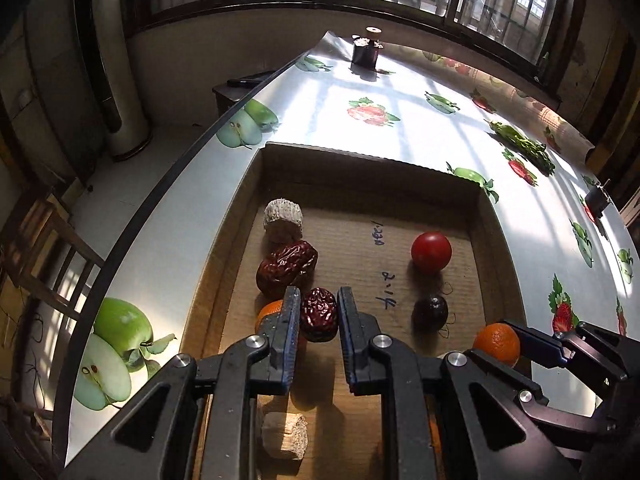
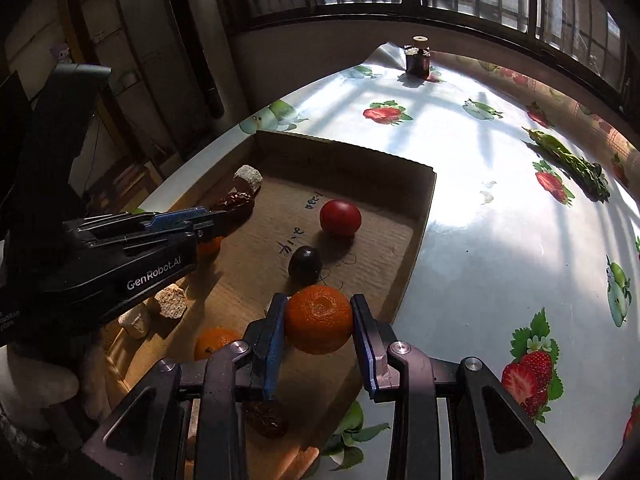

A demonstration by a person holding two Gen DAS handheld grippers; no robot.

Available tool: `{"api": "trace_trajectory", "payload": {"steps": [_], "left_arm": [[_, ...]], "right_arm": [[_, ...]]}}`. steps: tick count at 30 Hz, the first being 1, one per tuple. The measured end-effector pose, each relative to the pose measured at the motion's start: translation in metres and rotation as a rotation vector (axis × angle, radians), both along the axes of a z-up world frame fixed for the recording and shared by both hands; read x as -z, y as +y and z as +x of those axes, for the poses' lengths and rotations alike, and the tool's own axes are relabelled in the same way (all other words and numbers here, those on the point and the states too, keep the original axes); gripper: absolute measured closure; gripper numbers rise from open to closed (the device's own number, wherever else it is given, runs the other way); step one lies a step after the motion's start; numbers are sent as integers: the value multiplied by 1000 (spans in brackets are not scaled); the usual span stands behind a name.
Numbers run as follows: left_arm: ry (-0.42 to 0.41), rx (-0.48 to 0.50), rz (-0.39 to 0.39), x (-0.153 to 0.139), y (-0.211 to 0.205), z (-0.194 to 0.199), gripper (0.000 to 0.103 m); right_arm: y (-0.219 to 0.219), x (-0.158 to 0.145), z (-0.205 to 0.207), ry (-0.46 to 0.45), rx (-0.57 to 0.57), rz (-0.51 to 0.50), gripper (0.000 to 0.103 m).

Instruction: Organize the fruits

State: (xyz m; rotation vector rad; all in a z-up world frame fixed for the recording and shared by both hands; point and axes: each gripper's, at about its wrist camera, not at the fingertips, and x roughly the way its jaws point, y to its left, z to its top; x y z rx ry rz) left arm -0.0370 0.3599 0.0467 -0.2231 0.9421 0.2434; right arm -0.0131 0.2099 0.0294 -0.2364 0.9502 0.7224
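Observation:
My left gripper (image 1: 319, 312) is shut on a wrinkled red date (image 1: 319, 314), held above the shallow cardboard box (image 1: 360, 168). My right gripper (image 2: 319, 318) is shut on an orange mandarin (image 2: 319, 319) over the box's right side; the left wrist view shows it at the lower right as the mandarin (image 1: 497, 342). On the box floor lie a second red date (image 1: 286, 266), a pale corn chunk (image 1: 282, 220), a red tomato (image 1: 431, 252), a dark plum (image 1: 430, 312) and another mandarin (image 2: 216, 342). The left gripper's body (image 2: 132, 248) crosses the right wrist view.
The table wears a fruit-printed cloth (image 1: 372, 112). A dark jar (image 1: 366, 53) stands at the far edge below the window. Green vegetables (image 1: 524, 146) lie at the far right. More corn pieces (image 2: 171, 301) and a date (image 2: 266, 418) lie in the box's near end.

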Motion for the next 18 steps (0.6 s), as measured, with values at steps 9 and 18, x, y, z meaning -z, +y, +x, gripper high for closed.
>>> {"api": "trace_trajectory", "payload": {"steps": [9,18], "left_arm": [[-62,-20,-10,-5,2,-5,53],[-134,-66,22,-26,-4,-30,45]], "right_arm": [[0,4,5,-17,8,12,68],[-15,-5,-3,-40,26,56,58]]}}
